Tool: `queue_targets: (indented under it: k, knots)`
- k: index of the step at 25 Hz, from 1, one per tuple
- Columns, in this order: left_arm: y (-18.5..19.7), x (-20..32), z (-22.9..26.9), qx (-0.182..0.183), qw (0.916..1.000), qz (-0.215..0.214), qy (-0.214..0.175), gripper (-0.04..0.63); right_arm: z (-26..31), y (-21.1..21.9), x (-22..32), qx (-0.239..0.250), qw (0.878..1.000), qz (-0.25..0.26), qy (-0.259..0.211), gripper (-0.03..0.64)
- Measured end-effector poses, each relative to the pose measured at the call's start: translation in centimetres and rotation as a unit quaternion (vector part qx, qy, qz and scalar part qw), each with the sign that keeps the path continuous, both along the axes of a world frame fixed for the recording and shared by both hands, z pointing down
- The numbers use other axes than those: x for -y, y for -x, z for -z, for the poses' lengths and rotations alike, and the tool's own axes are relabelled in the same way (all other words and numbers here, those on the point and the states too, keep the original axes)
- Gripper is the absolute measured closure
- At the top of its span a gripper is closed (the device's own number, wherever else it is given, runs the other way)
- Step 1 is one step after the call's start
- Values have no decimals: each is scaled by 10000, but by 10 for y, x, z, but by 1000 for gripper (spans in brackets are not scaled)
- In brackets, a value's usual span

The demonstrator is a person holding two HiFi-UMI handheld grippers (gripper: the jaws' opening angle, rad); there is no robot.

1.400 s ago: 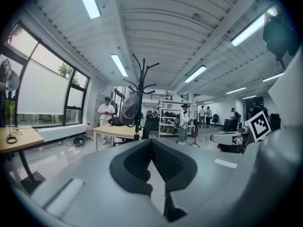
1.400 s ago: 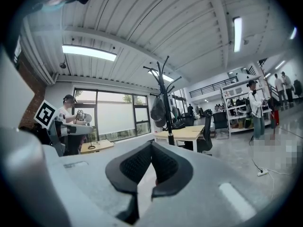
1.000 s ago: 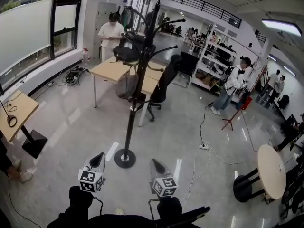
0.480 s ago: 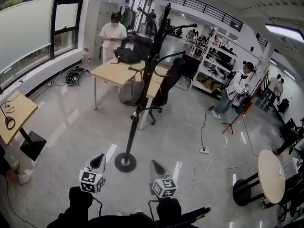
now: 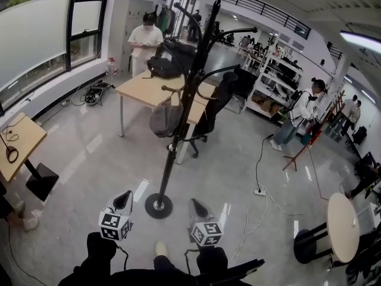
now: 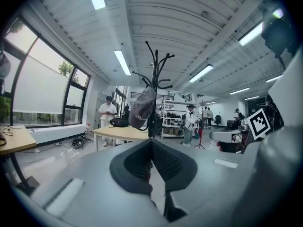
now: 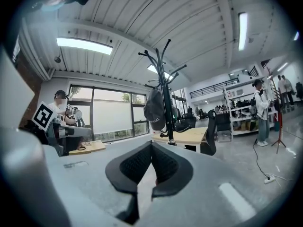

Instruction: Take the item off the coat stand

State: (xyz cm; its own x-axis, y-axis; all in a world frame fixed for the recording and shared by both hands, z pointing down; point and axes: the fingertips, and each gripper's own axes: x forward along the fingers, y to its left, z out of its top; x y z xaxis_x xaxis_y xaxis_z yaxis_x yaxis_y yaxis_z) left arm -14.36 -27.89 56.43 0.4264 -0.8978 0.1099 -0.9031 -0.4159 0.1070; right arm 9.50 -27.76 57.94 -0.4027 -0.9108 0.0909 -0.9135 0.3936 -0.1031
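Approach to the coat stand (image 5: pixel 173 154), head view with both gripper views. The black coat stand rises from a round base on the glossy floor, and its pole leans toward the upper right of the head view. The task item, a grey cap (image 5: pixel 165 117), hangs from a low hook on the left side of the pole, touching the stand and well above its base. In the left gripper view the cap (image 6: pixel 142 109) sits just left of the pole. In the right gripper view it (image 7: pixel 155 109) also sits left of the pole, straight beyond the jaws. The left gripper (image 5: pixel 123 202) is just left of the stand's base and the right gripper (image 5: pixel 195 206) just right of it. Both point toward the stand and neither touches it. Each gripper is clenched on nothing, the left (image 6: pixel 151 143) and the right (image 7: pixel 151 149) with pads meeting at the tips. Behind the stand are a wooden desk (image 5: pixel 140 88) and a person in white (image 5: pixel 146 40). Compared with one second ago, the stand's base lies slightly nearer the grippers and its top reaches farther right. The cap remains on its hook, and a shoe (image 5: pixel 161 249) now shows between the grippers, on the near side of the base.
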Motion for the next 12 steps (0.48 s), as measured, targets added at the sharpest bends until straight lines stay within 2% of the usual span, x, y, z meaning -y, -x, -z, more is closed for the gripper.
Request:
queue_targets:
  k: [12]
  knots:
    - [-9,68,16,17,9997,205,-153,594,1,-10,72,123,9998,149,17,615]
